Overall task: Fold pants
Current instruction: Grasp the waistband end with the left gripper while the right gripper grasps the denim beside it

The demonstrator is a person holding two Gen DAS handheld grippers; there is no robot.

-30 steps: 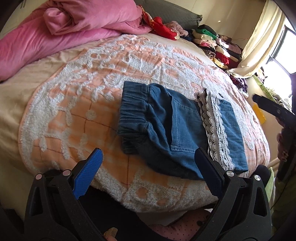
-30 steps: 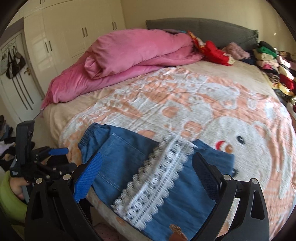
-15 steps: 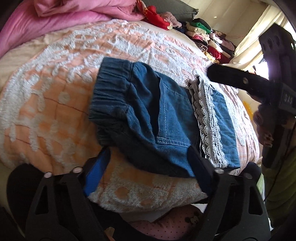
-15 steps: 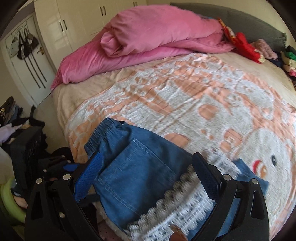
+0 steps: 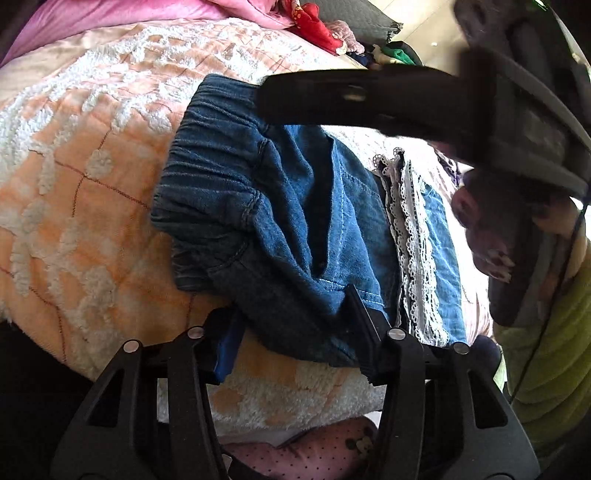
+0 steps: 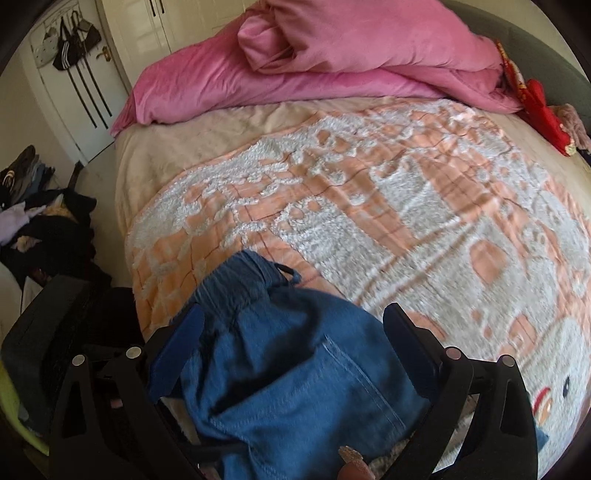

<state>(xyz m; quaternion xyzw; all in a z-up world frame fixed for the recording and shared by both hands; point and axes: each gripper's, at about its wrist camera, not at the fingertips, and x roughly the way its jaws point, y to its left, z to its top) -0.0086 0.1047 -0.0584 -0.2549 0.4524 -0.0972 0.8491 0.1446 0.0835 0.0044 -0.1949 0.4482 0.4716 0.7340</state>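
One pair of denim pants [image 5: 295, 221] lies folded on the near edge of the bed [image 6: 406, 206], on an orange-and-white blanket [image 5: 74, 192]. Two grippers work over it. The left gripper [image 5: 291, 332] has just been closing its jaws, and the near fold of the denim sits between them — the fabric bunches against both pads, though a full clamp cannot be told for certain. The right gripper [image 6: 291, 343] hovers above the waistband end with its jaws spread wide, the cloth below them and not pinched.

The left wrist view alone shows the white lace trim [image 5: 410, 251] running across the pants on the right, the gathered elastic waistband [image 5: 207, 166] on the left, and the right gripper's black body crossing the top of the picture with a hand [image 5: 487, 229] behind it. It also catches one red garment [image 5: 314, 26] at the far end.

The right wrist view alone shows one pink duvet [image 6: 332, 55] heaped at the far side, one white door [image 6: 74, 81] with bags hanging on it, and a dark heap of clothes [image 6: 44, 221] on the floor at left — plus a back pocket [image 6: 362, 376] stitched on the denim.
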